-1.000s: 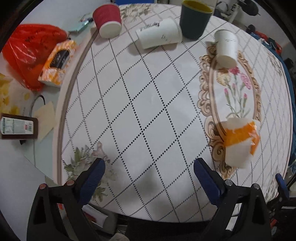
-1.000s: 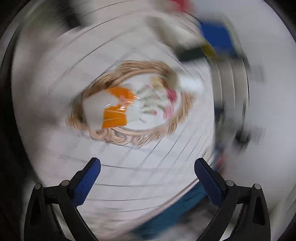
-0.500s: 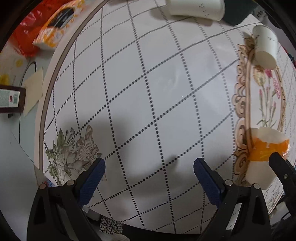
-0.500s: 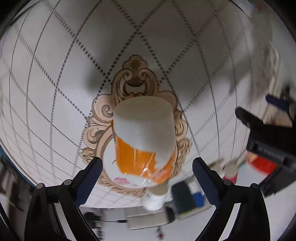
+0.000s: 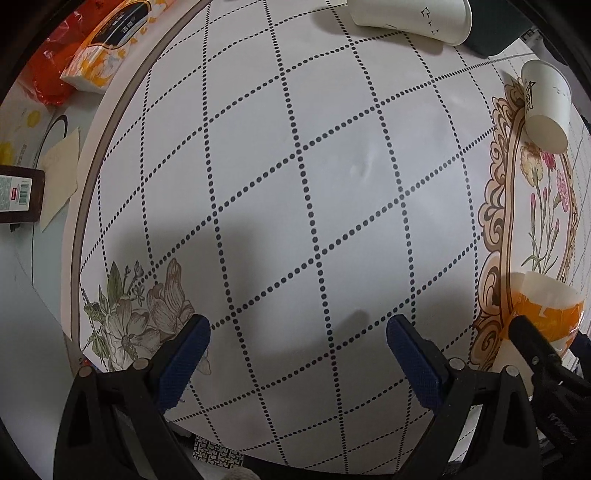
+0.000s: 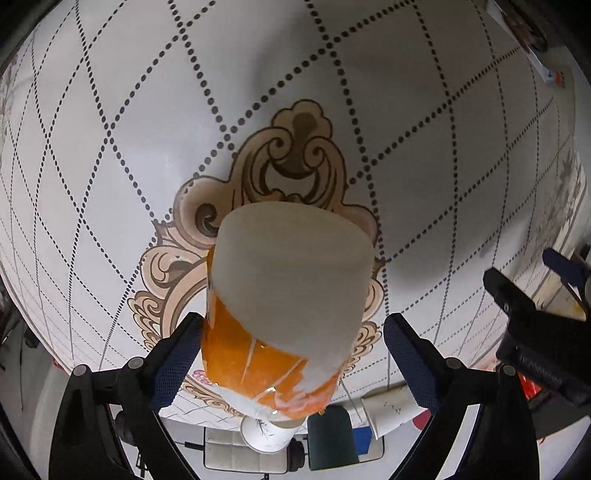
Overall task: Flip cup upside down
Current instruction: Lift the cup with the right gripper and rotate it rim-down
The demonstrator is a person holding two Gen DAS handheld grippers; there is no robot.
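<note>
A white cup with an orange band (image 6: 284,306) stands on the ornate brown frame of the patterned tablecloth; the right wrist view is rolled upside down. My right gripper (image 6: 293,343) is open with its blue-padded jaws on either side of the cup's orange part, left pad close, right pad apart. In the left wrist view the same cup (image 5: 546,310) is at the right edge with a finger of the right gripper in front of it. My left gripper (image 5: 297,350) is open and empty over the tablecloth, left of the cup.
Two white paper cups lie on their sides, one (image 5: 546,99) at the right and one (image 5: 413,16) at the top by a dark green cup (image 5: 498,33). A tissue pack (image 5: 99,55) and red bag (image 5: 44,70) lie off the cloth's left edge.
My right gripper has moved in toward the orange-banded cup, which now sits between its jaws. My left gripper has moved slightly closer to the table.
</note>
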